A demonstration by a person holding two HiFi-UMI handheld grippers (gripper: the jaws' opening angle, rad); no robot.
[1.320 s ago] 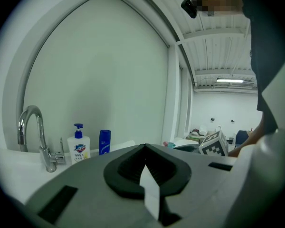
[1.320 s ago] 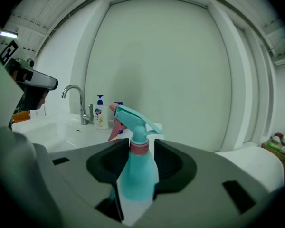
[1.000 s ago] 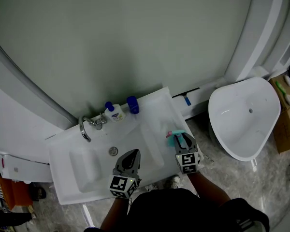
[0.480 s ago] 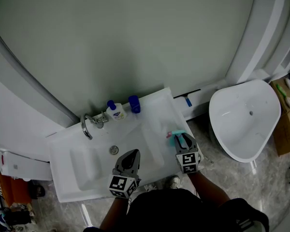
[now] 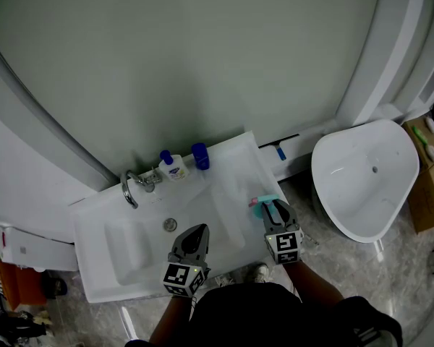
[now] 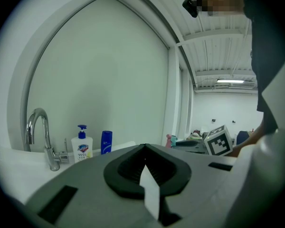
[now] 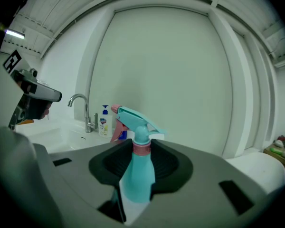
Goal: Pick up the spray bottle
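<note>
I see a smooth teal plastic spray bottle [image 7: 137, 175], a shiny curved chrome metal tap [image 6: 47, 146] and a glossy white ceramic-looking sink [image 5: 235, 166]. My right tongs [image 7: 140, 148] look matt grey plastic.

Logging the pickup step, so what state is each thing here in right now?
spray bottle, upright, clamped in the right gripper.
right gripper, shut on the spray bottle.
left gripper, shut, empty.
soap pump bottle, upright beside the faucet.
blue bottle, upright beside the soap pump bottle.
</note>
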